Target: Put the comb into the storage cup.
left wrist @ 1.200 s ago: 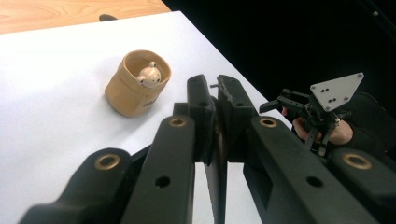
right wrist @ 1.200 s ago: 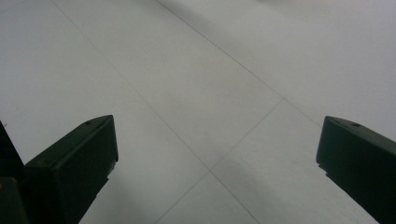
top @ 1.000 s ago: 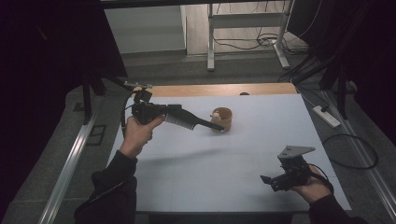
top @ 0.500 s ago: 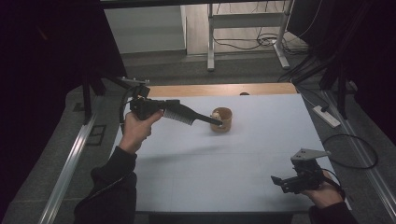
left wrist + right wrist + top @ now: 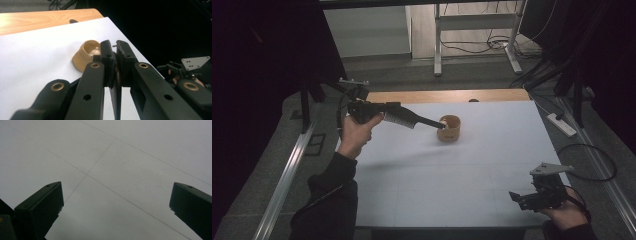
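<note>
A small tan bowl [image 5: 452, 132] sits toward the far middle of the white table [image 5: 462, 180], with a pale rounded lump [image 5: 445, 121] inside it. My left gripper [image 5: 441, 124] reaches in from the left, raised above the table. Its tips are at the bowl's left rim by the lump. In the left gripper view the left gripper [image 5: 114, 46] has its jaws together, in front of the bowl [image 5: 81, 58] and the lump [image 5: 94, 51]. My right gripper [image 5: 518, 199] is low at the near right corner. In its own view the right gripper [image 5: 116, 192] stands open over bare table.
A wooden strip [image 5: 437, 95] runs along the table's far edge, with a small dark spot [image 5: 473, 100] on it. A power strip [image 5: 562, 125] and cables lie on the floor to the right. A metal rail [image 5: 287, 175] runs along the left side.
The right gripper has slid to the right, toward the table's near right corner. The left gripper's tips have lifted slightly from the bowl's front to its rim.
</note>
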